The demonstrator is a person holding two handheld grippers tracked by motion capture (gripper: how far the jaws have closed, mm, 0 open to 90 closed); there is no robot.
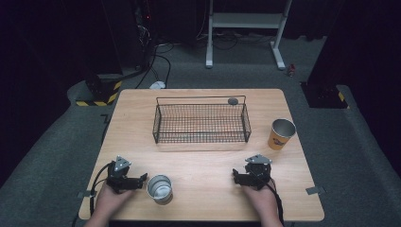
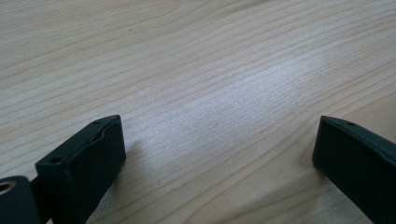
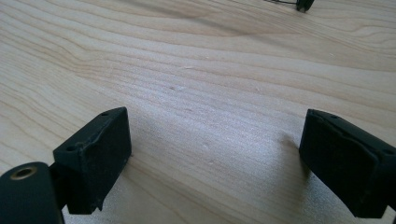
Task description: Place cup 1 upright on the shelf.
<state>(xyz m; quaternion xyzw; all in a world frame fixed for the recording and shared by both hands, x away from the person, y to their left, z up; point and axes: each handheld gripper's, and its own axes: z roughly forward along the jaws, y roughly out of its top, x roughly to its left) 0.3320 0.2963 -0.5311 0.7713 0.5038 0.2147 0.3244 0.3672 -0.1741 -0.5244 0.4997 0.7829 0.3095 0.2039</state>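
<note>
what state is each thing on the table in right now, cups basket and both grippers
silver cup: upright, beside the left gripper, apart from it
orange cup: upright, right of the basket
wire basket: upright, open top, nothing visible inside
left gripper: open, jaws wide apart over bare wood
right gripper: open, jaws wide apart over bare wood

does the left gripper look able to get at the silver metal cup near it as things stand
Probably yes. The left gripper rests on the wooden table with its jaws wide open, pointing toward the silver metal cup right beside it, and nothing stands between them.
</note>
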